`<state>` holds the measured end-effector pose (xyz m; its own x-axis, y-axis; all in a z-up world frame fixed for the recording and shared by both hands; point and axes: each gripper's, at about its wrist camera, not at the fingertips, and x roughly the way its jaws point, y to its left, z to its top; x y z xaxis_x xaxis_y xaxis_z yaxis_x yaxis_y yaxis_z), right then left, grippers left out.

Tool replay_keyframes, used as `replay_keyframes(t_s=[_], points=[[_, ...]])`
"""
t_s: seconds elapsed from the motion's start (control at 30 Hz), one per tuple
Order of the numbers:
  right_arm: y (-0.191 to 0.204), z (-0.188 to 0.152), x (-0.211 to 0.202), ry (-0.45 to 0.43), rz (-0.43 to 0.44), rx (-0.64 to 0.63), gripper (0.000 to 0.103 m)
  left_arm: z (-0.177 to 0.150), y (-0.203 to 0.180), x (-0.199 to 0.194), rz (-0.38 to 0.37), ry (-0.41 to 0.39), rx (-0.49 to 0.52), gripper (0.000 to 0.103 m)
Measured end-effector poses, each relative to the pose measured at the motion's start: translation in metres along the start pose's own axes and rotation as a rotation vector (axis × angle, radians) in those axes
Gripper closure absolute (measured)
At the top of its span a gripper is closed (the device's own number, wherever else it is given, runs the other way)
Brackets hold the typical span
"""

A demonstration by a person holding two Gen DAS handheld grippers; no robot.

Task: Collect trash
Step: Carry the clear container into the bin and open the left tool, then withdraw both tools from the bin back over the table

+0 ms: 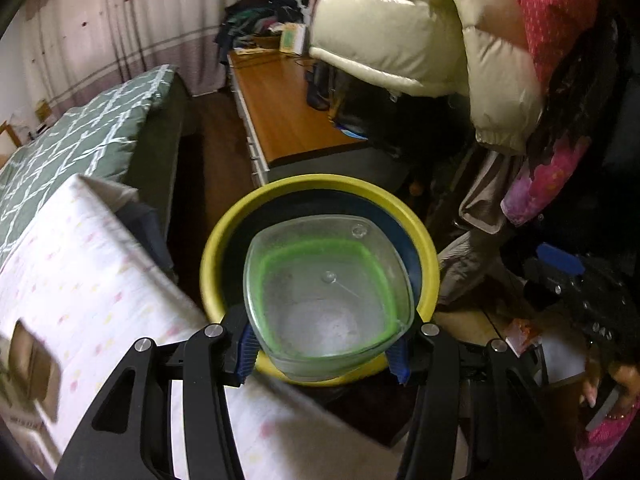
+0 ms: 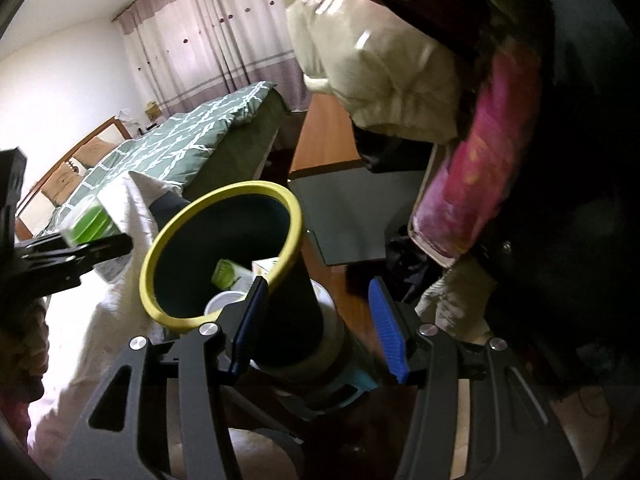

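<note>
A clear plastic container (image 1: 328,296) with a green rim is clamped between the blue pads of my left gripper (image 1: 324,356). It hangs right over the mouth of a dark bin with a yellow rim (image 1: 224,236). In the right wrist view the bin (image 2: 224,240) holds a green carton (image 2: 226,274) and a white cup (image 2: 222,302). That view also shows the left gripper (image 2: 72,248) carrying the container (image 2: 86,226) at the far left. My right gripper (image 2: 318,324) stands open beside the bin; its right pad is clear of the bin wall and it holds nothing.
A bed with a green quilt (image 1: 80,136) lies to the left. In front of it is a surface under a white patterned cloth (image 1: 100,280). A wooden desk (image 1: 288,116) stands behind the bin. A cream padded jacket (image 1: 400,32) and pink clothes (image 1: 544,184) hang at the right.
</note>
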<state>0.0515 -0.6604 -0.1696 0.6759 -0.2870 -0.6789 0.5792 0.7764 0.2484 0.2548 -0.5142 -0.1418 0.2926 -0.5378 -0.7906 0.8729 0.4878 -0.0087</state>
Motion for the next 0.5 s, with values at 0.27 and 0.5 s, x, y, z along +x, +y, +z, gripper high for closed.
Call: replay_keyframes(t_s=[0.27, 0.5], points=[[-0.008, -0.001, 0.001, 0.009, -0.013, 0.015, 0.053, 0.024, -0.018, 0.040, 0.005, 0.007, 0.007, 0.029], [0.005, -0.001, -0.005, -0.001, 0.003, -0.004, 0.053, 0.011, 0.004, -0.015, -0.002, -0.075, -0.079, 0.023]])
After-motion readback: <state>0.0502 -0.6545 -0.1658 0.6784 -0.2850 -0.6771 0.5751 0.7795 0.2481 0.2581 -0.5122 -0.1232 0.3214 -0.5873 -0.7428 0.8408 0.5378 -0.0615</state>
